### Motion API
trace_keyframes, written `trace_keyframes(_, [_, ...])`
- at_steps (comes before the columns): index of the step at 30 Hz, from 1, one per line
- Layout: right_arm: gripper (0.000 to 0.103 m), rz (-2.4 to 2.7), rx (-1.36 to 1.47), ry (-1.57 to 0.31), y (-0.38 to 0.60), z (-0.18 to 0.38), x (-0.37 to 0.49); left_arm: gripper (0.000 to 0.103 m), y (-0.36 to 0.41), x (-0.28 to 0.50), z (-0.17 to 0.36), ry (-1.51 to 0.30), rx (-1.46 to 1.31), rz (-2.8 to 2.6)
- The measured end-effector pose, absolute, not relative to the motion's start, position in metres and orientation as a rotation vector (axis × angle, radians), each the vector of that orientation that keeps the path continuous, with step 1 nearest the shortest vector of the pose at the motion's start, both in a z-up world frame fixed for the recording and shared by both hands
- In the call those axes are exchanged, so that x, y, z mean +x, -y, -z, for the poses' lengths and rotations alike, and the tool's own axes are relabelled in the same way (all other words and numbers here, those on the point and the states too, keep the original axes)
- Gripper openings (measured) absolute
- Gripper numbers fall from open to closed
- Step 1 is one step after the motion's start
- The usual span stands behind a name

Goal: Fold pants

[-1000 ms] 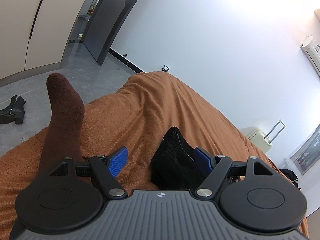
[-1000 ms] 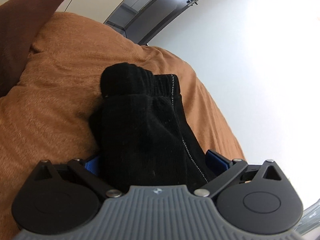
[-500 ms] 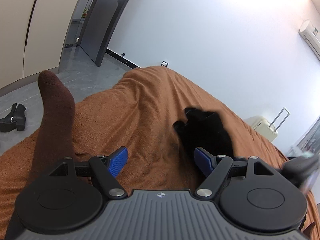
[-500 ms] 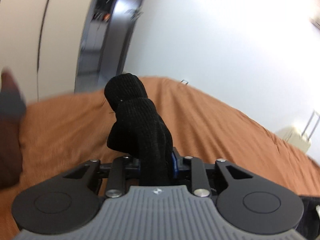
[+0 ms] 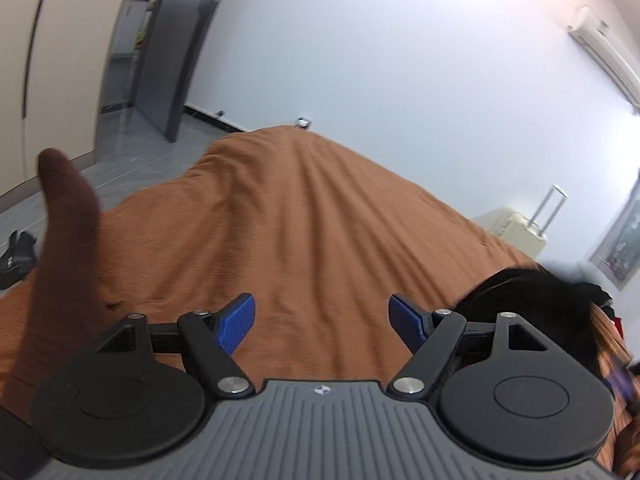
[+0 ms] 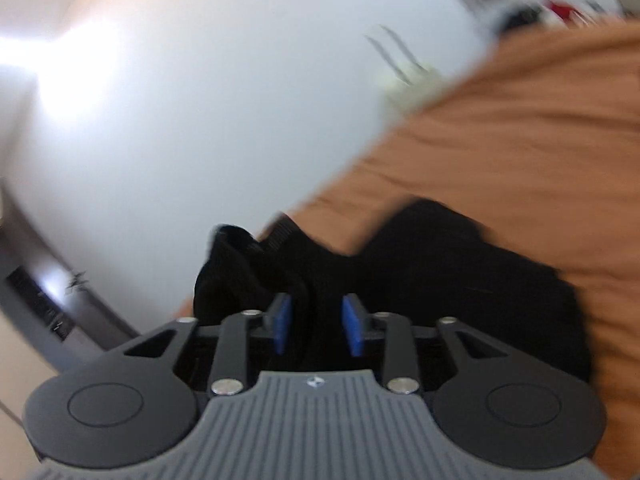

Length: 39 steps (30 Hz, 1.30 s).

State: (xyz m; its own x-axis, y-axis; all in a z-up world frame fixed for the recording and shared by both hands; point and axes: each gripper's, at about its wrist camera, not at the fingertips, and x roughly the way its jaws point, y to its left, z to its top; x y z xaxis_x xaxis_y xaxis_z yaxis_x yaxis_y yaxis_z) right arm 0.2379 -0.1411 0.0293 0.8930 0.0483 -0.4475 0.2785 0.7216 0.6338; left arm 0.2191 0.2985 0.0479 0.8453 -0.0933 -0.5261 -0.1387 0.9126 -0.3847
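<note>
Setting down a bundled black knit garment (image 6: 440, 272) near the right edge of the rust-brown bedspread (image 5: 320, 220), we judge the fold done. Our right gripper (image 6: 316, 324) is opening, black fabric between its blue pads, whether pressed we cannot tell. Our left gripper (image 5: 322, 320) gapes wide, empty. A dark brown fabric piece (image 5: 68, 216) awaits at the left edge.

In the left wrist view the bed (image 5: 320, 220) stretches ahead to the far wall, with a knitted garment (image 5: 68, 248) lying on its left part and another garment (image 5: 532, 300) on its right edge. A suitcase (image 5: 516, 232) stands beyond the bed's right side, and a doorway (image 5: 160, 40) opens at far left, a boot (image 5: 18, 258) on the floor there.
</note>
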Motion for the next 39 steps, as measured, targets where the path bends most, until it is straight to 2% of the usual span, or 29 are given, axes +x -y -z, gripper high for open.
trace_keyframes(1, [0.036,0.149,0.792,-0.495,0.158,-0.019,0.234,0.089,-0.284,0.219,-0.052,-0.569,-0.408,-0.004])
trace_keyframes(3, [0.037,0.077,0.793,-0.510,0.176,-0.015,0.228,0.090,-0.248,0.224,-0.061,-0.574,-0.334,0.042])
trace_keyframes(5, [0.059,0.007,0.715,-0.505,0.180,-0.028,0.223,0.090,-0.214,0.235,-0.068,-0.584,-0.267,0.075])
trace_keyframes(6, [0.085,-0.048,0.694,-0.493,0.182,-0.036,0.225,0.090,-0.194,0.244,-0.072,-0.590,-0.230,0.097])
trace_keyframes(7, [0.098,-0.100,0.688,-0.486,0.185,-0.042,0.227,0.090,-0.173,0.253,-0.075,-0.596,-0.185,0.102])
trace_keyframes(10, [0.098,-0.150,0.553,-0.527,0.178,-0.059,0.239,0.091,-0.100,0.273,-0.080,-0.598,0.045,0.090])
trace_keyframes(15, [0.098,-0.243,0.107,-0.619,0.167,-0.077,0.243,0.093,0.007,0.280,-0.055,-0.601,0.414,0.153])
trace_keyframes(18, [0.098,-0.329,-0.338,-0.615,0.137,-0.078,0.255,0.093,0.028,0.280,-0.042,-0.636,0.453,0.172])
trace_keyframes(21, [0.097,-0.451,-0.670,-0.563,0.118,-0.069,0.264,0.093,0.015,0.284,-0.041,-0.665,0.405,0.183])
trace_keyframes(29, [0.094,-0.704,-0.985,-0.587,0.091,-0.044,0.298,0.093,-0.010,0.332,-0.052,-0.835,0.348,0.329])
trace_keyframes(35, [0.094,-0.729,-1.126,-0.541,0.080,-0.024,0.317,0.093,-0.001,0.356,-0.053,-0.860,0.335,0.347])
trace_keyframes(36, [0.090,-0.735,-1.111,-0.556,0.079,-0.024,0.322,0.093,0.001,0.358,-0.052,-0.862,0.325,0.341])
trace_keyframes(37, [0.079,-0.749,-1.086,-0.591,0.079,-0.024,0.327,0.093,0.002,0.361,-0.051,-0.867,0.310,0.336])
trace_keyframes(39, [0.072,-0.760,-1.026,-0.657,0.079,-0.025,0.338,0.093,0.003,0.366,-0.045,-0.889,0.284,0.314])
